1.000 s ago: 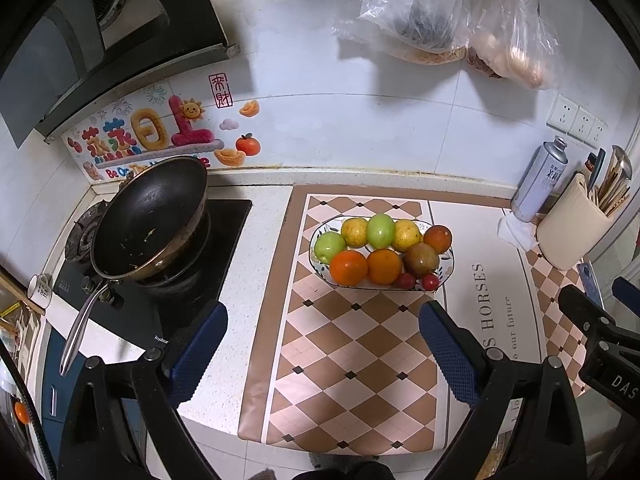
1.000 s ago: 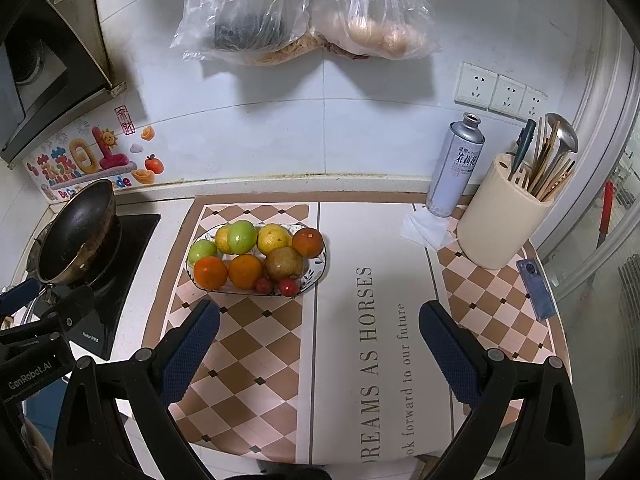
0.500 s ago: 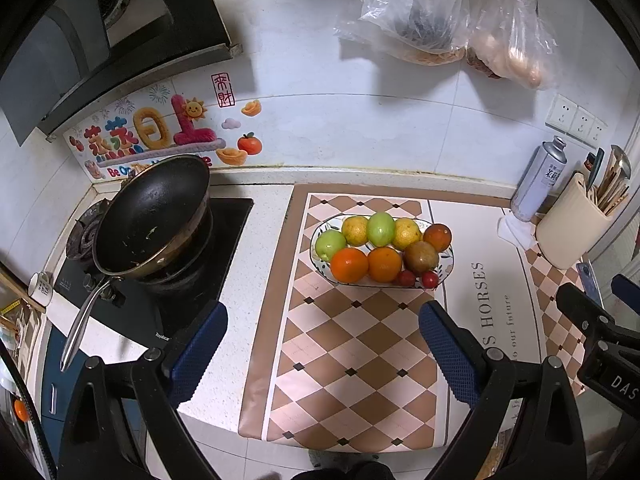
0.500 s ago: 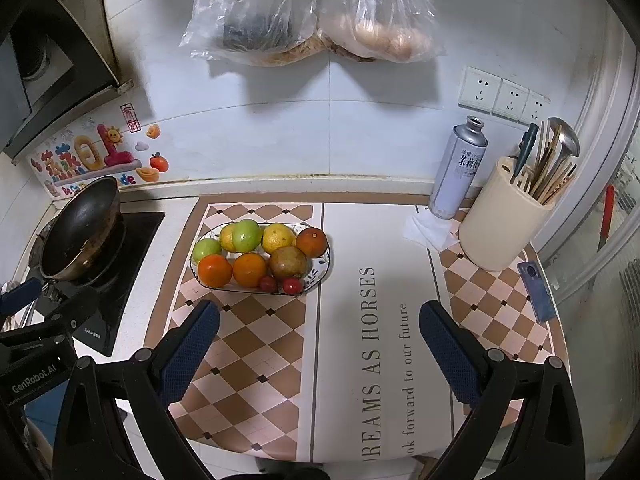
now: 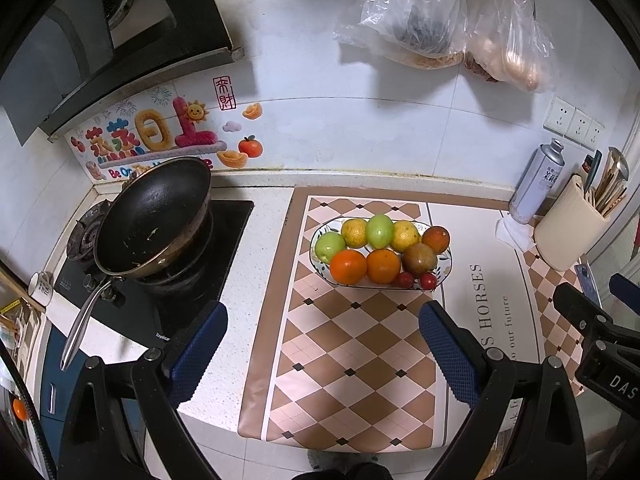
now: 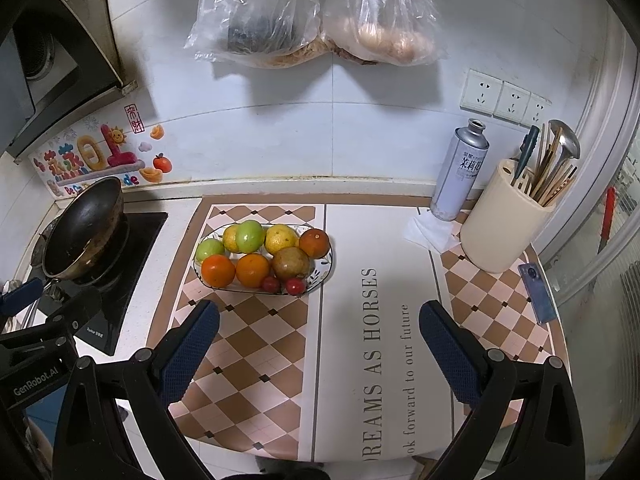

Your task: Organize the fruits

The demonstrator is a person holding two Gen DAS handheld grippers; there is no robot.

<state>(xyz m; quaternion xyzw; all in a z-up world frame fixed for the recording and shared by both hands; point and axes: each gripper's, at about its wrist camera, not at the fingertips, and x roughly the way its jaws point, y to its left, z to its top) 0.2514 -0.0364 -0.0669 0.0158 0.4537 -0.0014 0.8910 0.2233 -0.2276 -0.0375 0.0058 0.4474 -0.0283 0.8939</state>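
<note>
Now both the left gripper [image 5: 322, 354] and the right gripper [image 6: 320, 350] hover with jaws wide apart and empty, while the fruits sit piled in the oval plate [image 6: 325, 268] on the checkered mat [image 6: 248, 344]. I judge the oranges [image 6: 218, 271] firm, round and likely to roll, so take one across its widest middle; the small cherry tomatoes [image 6: 295, 287] look soft and need a gentle squeeze.

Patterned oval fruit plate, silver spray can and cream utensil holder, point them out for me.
Patterned oval fruit plate [image 6: 322, 271]: right wrist view, bare right rim.
Silver spray can [image 6: 460, 176]: right wrist view, middle of its body.
Cream utensil holder [image 6: 502, 229]: right wrist view, front wall.
</note>
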